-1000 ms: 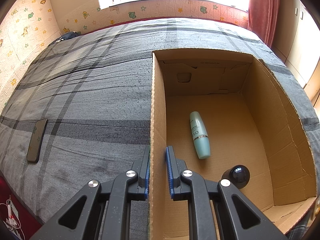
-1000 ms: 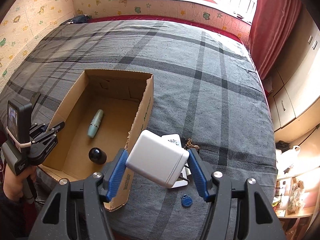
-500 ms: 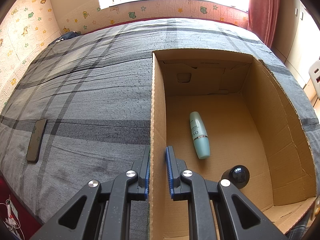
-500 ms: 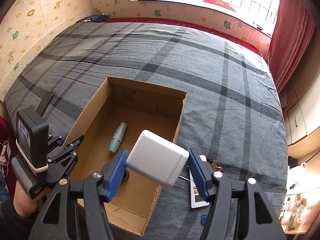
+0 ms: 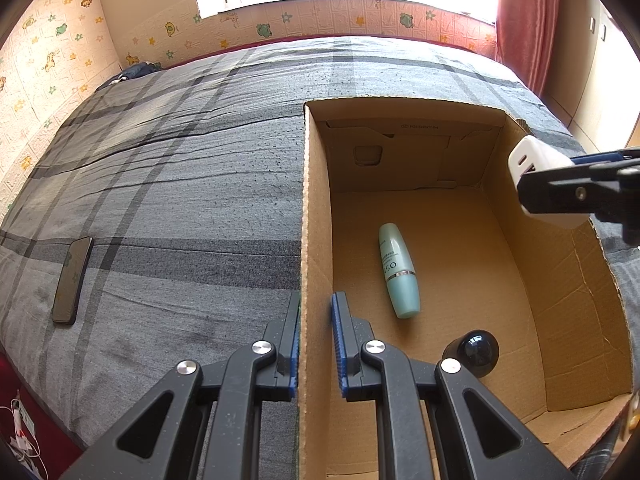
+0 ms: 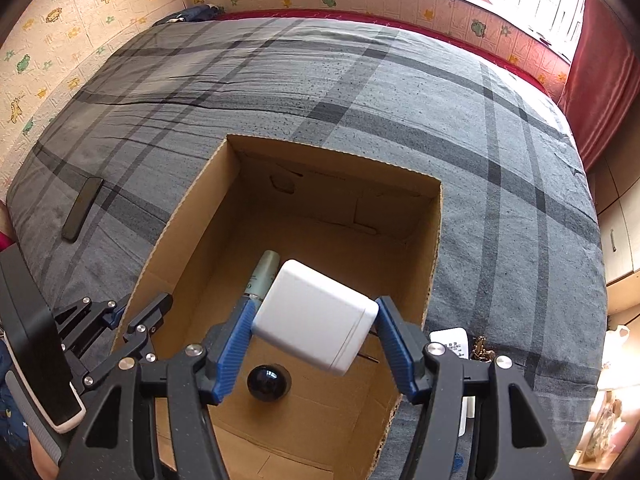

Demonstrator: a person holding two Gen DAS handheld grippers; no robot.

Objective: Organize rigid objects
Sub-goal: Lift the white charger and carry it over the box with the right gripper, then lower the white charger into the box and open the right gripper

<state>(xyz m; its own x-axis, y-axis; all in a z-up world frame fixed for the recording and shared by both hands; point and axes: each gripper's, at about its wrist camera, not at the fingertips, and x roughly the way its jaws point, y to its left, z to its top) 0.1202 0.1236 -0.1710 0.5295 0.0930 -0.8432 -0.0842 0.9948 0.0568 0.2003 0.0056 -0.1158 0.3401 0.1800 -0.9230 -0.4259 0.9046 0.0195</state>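
Note:
An open cardboard box [image 5: 316,208] [image 6: 434,256] stands on the grey plaid bed. Inside lie a teal bottle [image 5: 398,270] [image 6: 262,276] and a black round-topped object [image 5: 474,348] [image 6: 269,383]. My left gripper [image 5: 315,344] [image 6: 138,316] is shut on the box's left wall, one finger on each side. My right gripper [image 6: 314,340] is shut on a white charger block [image 6: 316,316] [image 5: 536,168] and holds it above the box's inside, over its right wall in the left wrist view.
A black phone [image 5: 72,280] [image 6: 82,208] lies on the bed left of the box. A white remote [image 6: 450,346] and a small brass item [image 6: 480,346] lie right of the box. A red curtain [image 6: 600,72] and cabinets stand at the right.
My right gripper has carried the white charger block left from the bed to above the box's inside. My left gripper has stayed on the box wall.

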